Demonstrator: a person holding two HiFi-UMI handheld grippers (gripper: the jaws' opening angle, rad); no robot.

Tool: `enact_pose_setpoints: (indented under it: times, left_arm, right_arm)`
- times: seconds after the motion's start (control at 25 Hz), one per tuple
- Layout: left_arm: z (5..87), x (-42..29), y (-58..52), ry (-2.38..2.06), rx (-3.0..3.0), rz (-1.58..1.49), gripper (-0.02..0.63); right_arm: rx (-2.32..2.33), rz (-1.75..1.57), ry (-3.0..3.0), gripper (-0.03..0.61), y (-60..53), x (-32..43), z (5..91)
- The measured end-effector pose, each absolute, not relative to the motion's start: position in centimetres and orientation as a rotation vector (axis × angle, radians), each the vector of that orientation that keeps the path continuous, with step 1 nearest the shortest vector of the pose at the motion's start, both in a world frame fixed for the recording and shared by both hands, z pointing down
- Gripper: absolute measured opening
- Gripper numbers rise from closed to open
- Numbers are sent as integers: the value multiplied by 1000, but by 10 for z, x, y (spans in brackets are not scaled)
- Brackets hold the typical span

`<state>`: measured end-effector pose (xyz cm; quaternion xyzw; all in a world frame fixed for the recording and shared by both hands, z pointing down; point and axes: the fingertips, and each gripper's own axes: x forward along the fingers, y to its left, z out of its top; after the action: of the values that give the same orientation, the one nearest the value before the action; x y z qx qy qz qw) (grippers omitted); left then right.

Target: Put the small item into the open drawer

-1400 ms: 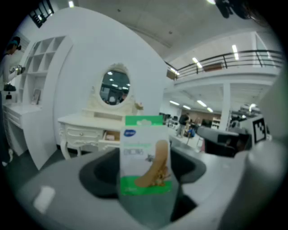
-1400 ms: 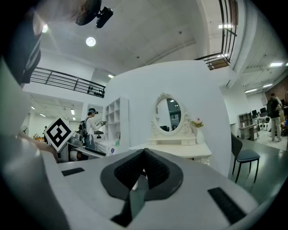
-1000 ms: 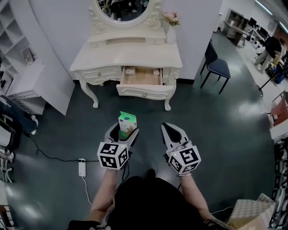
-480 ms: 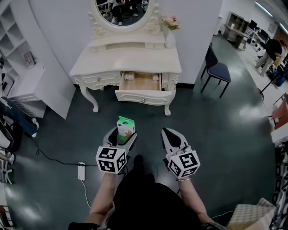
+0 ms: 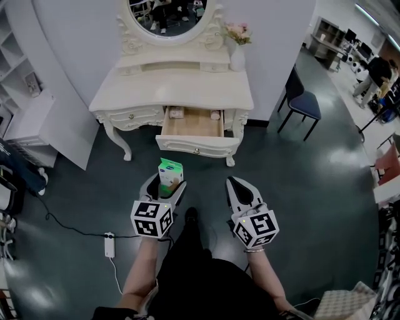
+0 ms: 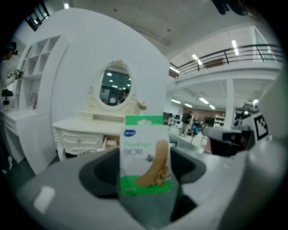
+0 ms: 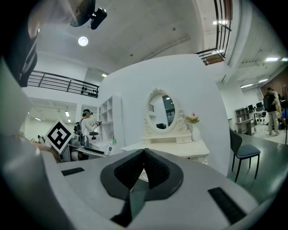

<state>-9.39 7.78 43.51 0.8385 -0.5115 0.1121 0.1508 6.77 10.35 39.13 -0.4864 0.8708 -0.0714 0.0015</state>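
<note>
My left gripper (image 5: 167, 185) is shut on a small green and white plaster box (image 5: 169, 173), which stands upright between its jaws (image 6: 145, 155). The box shows a tan plaster strip on its front. My right gripper (image 5: 239, 187) is shut with nothing in it, its dark pads meeting (image 7: 143, 167). Ahead stands a cream dressing table (image 5: 175, 87) with its middle drawer (image 5: 191, 124) pulled open. A few small things lie at the drawer's back. Both grippers hang over the dark floor, short of the drawer's front.
An oval mirror (image 5: 169, 14) and a white vase of flowers (image 5: 237, 51) top the table. A dark chair (image 5: 302, 100) stands to the right. White shelves (image 5: 19, 94) line the left. A power strip and cable (image 5: 109, 244) lie on the floor at the left.
The dressing table and open drawer have come a little nearer as I step forward. The left gripper still holds the box; both grippers keep their pose.
</note>
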Motion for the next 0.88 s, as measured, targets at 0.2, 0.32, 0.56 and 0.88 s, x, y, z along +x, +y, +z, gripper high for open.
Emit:
enact_pose_setpoints:
  times: [0.2,0.32,0.56,0.88]
  left_arm:
    - [438,-103,30,-1465,2411,325,350]
    - [438,-109,-2,-1456,2413,313,350]
    - [436,-124,-57,-1434,2422,324,350]
    - [434,-127,-120,-1368,2470,323,350]
  right_arm:
    - [-1533,-236,2740,-3,57,59,396]
    - [-1531,-243,2742,-3,26,50,397]
    - [-1553,-249,2729,-3,-29,35,392]
    - [-1637,-250,2700,-3,-84,32,394]
